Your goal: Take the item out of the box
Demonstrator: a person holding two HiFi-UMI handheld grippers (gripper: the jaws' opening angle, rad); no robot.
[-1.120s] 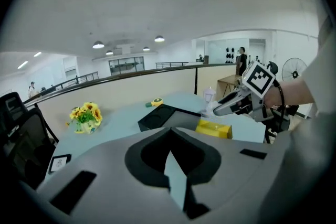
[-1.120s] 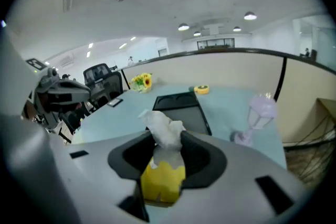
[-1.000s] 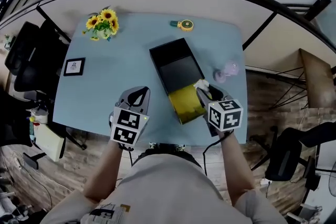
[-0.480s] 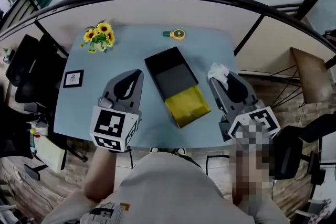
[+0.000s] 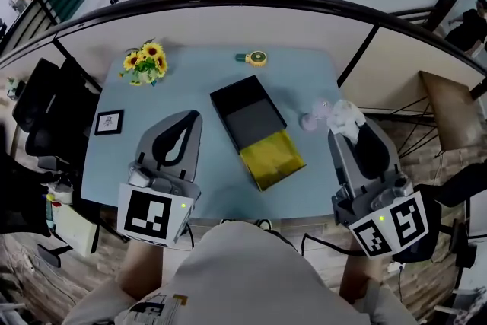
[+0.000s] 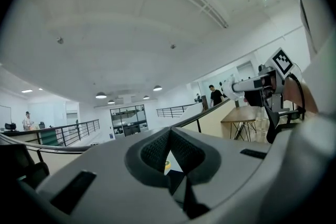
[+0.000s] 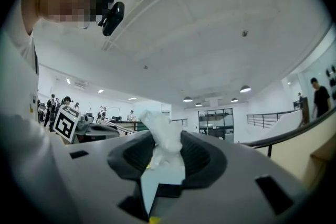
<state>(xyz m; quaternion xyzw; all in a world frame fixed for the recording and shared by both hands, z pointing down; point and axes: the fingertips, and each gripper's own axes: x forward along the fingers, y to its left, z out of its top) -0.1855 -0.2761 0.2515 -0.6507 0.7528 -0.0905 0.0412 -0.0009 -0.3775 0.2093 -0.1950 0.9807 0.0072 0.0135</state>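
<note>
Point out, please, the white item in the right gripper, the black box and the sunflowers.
white item [image 7: 164, 139]: right gripper view, its crumpled middle between the jaws.
black box [image 5: 251, 116]: head view, its bare grey floor.
sunflowers [image 5: 144, 59]: head view, the yellow blooms.

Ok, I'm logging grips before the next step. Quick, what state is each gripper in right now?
Left gripper: closed, holding nothing.
Right gripper: closed on the tissue.
</note>
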